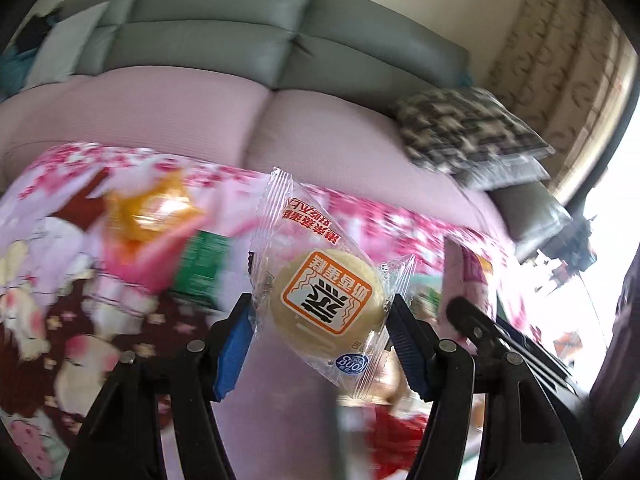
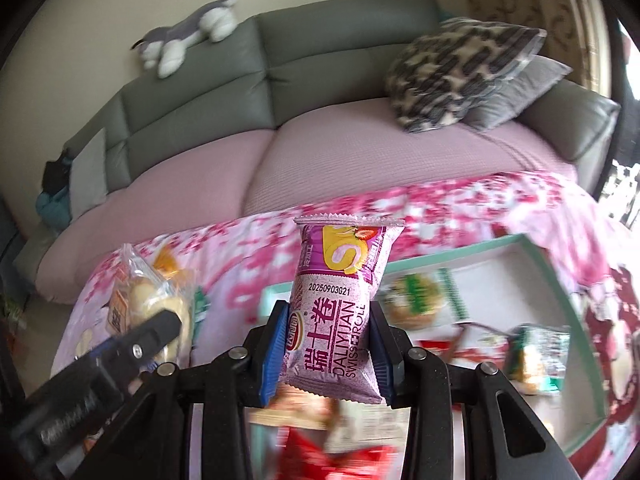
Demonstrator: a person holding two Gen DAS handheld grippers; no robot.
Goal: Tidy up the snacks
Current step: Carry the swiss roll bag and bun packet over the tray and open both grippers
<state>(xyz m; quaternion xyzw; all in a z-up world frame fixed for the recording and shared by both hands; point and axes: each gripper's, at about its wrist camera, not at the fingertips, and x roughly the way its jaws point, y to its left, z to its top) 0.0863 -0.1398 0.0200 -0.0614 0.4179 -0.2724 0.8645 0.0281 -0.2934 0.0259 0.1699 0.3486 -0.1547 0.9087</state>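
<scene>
Left hand-held gripper (image 1: pixel 320 320): closed on the steamed cake packet (image 1: pixel 326 294), a clear wrapper with a round pale cake, pinched at both sides between the blue pads (image 1: pixel 234 346) and lifted above the tabletop (image 1: pixel 280 400).

Right hand-held gripper (image 2: pixel 330 344): clamped on the Swiss roll packet (image 2: pixel 340 308), purple, standing upright between the blue pads, its crimped top edge pointing away from the camera.

Below and right of the Swiss roll: a mint-rimmed tray (image 2: pixel 580 320) holding blurred snack packets.

Under all: a floral pink cloth (image 2: pixel 460 208) over the tabletop.

Beyond: a sofa (image 2: pixel 340 140) with pink seat cover and grey back, a patterned cushion (image 2: pixel 460 68) on it, a plush toy (image 2: pixel 188 32) on its backrest.
</scene>
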